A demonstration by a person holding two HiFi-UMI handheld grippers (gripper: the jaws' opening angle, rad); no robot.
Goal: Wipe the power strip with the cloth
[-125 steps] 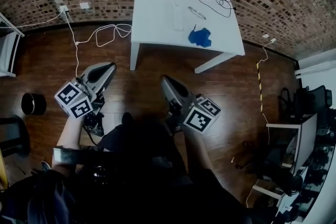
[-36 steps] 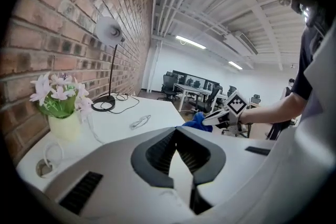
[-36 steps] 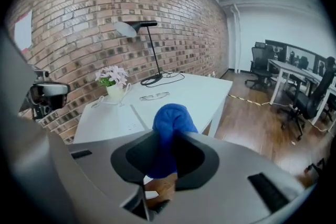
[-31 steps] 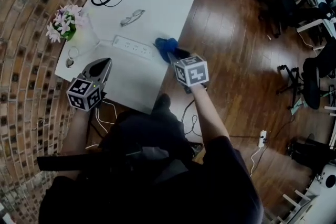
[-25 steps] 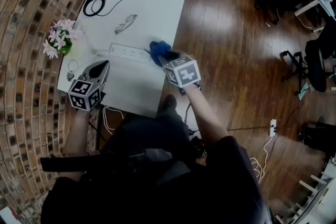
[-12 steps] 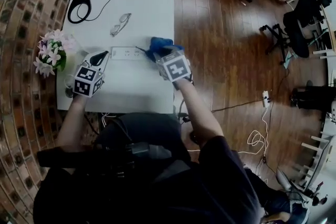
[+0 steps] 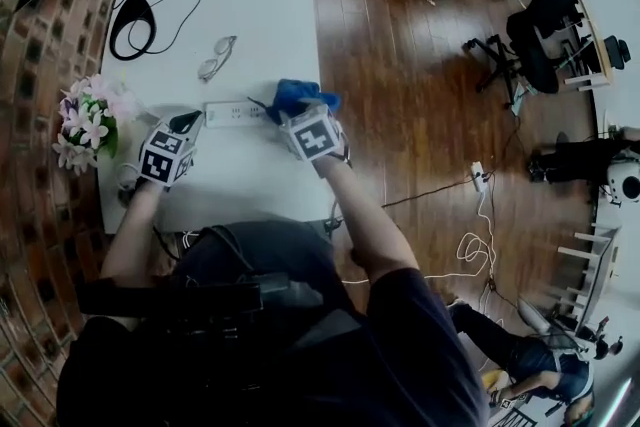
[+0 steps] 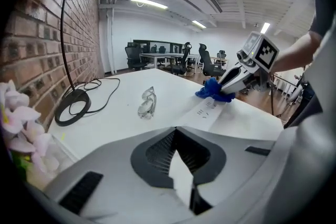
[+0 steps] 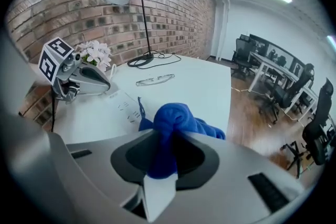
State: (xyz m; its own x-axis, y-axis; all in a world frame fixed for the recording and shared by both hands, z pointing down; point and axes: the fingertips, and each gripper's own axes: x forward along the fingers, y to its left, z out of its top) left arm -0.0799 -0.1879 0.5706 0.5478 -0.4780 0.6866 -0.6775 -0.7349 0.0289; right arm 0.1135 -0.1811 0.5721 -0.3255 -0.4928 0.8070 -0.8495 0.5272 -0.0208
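The right gripper point(image 7: 291, 112) clamps a blue cloth point(image 7: 300, 93) at one end of the power strip point(image 7: 232, 113) on the white table point(image 7: 250, 5); the left gripper point(image 7: 189, 122), jaws closed and empty, hovers near the other end. With the cloth picked up, the wiping itself appears not yet begun

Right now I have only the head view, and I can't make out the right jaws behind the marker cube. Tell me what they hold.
Observer: The right gripper view shows the right gripper clamped on a bunched fold of the blue cloth.
Operator: Now check the left jaws.
Observer: In the left gripper view the left gripper is shut with nothing between its jaws. The power strip lies on the table ahead of its tips.
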